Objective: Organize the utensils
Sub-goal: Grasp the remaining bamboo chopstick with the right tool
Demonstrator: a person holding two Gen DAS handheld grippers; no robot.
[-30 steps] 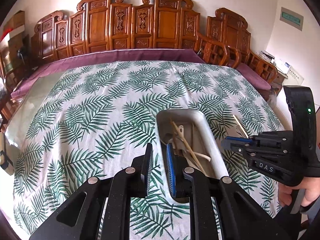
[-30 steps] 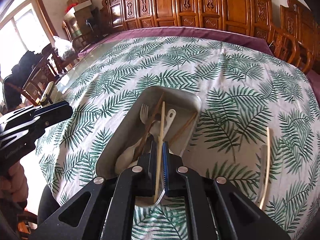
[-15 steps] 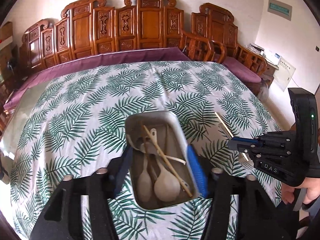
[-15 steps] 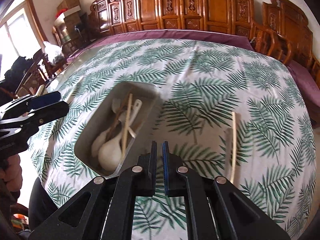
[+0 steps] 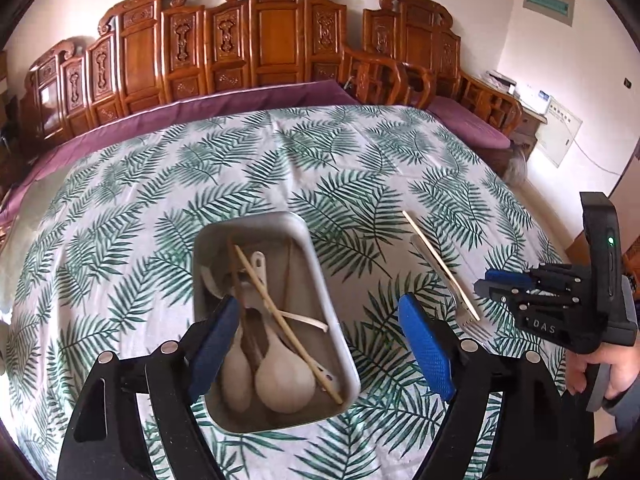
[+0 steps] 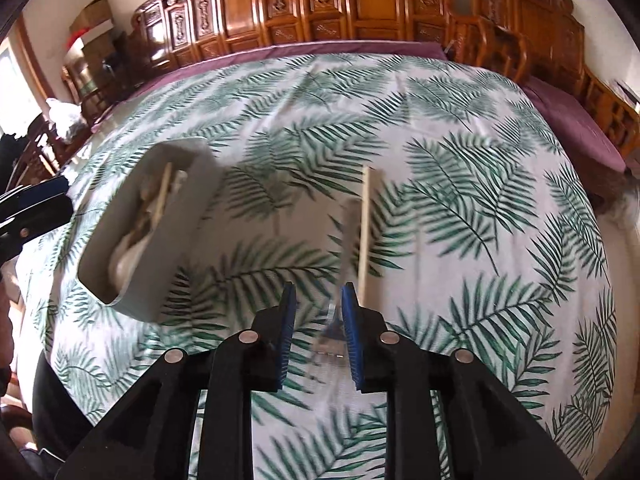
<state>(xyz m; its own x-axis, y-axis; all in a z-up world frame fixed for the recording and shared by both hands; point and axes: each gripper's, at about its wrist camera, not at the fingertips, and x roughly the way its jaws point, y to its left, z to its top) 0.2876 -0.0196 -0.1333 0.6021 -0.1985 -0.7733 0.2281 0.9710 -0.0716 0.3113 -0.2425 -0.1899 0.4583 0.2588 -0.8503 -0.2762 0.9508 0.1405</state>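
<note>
Metal tray (image 5: 320,292) (spoons, chopsticks inside) sits between the spread left tongs (image 5: 320,344), just opened, untouched. Right tongs (image 6: 319,338), opening, empty, straddle the fork (image 6: 332,336) right of the tray.

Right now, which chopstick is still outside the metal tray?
The pale chopstick lying on the tablecloth beside the fork, right of the tray; the others lie inside it.

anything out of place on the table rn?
Yes. One chopstick and a metal fork lie loose on the leaf-print cloth, right of the tray that holds the other utensils. In the tray, another chopstick lies crosswise over the spoons.
</note>
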